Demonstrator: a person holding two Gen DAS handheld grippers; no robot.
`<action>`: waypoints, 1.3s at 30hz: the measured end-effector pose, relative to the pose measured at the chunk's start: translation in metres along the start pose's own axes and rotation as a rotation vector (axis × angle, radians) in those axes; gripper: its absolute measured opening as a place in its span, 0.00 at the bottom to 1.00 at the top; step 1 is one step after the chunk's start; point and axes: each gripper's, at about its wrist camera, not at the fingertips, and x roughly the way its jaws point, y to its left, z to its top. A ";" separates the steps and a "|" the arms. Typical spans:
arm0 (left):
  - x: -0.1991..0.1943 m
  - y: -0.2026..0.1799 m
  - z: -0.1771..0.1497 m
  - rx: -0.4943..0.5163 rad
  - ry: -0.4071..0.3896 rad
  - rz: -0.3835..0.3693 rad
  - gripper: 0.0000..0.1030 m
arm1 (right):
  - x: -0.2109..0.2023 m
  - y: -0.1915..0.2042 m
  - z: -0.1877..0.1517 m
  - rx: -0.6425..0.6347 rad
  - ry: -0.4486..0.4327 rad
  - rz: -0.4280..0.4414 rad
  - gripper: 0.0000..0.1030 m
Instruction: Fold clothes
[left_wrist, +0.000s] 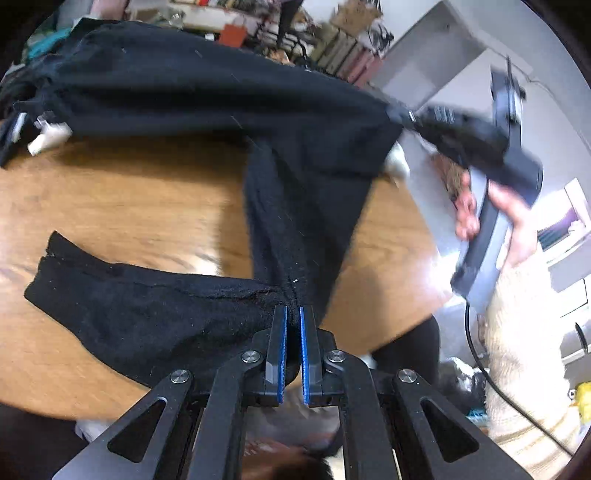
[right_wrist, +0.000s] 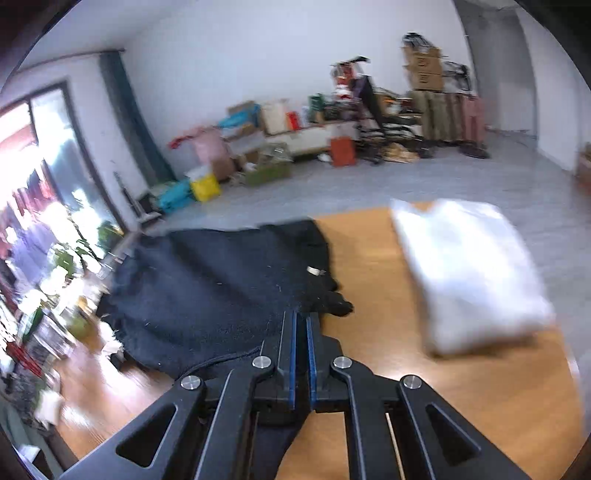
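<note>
A black garment (left_wrist: 207, 92) is stretched above a wooden table (left_wrist: 122, 199). My left gripper (left_wrist: 293, 314) is shut on the black garment at a seam, and a sleeve (left_wrist: 122, 306) hangs down onto the table to the left. My right gripper (left_wrist: 410, 118) shows in the left wrist view at the upper right, pinching another part of the same garment, with a hand on its handle. In the right wrist view my right gripper (right_wrist: 301, 319) is shut on the black garment (right_wrist: 221, 280), which spreads away to the left over the table (right_wrist: 461, 398).
A folded white garment (right_wrist: 469, 273) lies on the table to the right of the black one. White tags (left_wrist: 50, 138) hang from the black garment at the far left. Boxes, bags and racks (right_wrist: 280, 133) line the far wall across a grey floor.
</note>
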 end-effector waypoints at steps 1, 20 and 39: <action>0.002 -0.002 -0.001 -0.017 0.004 0.002 0.07 | -0.008 -0.020 -0.012 -0.002 0.014 -0.038 0.05; -0.056 0.172 0.062 -0.538 -0.184 0.230 0.63 | -0.064 -0.076 -0.146 0.042 0.216 0.173 0.51; 0.014 0.185 0.087 -0.408 -0.177 0.392 0.08 | 0.000 0.003 -0.168 -0.136 0.342 0.225 0.61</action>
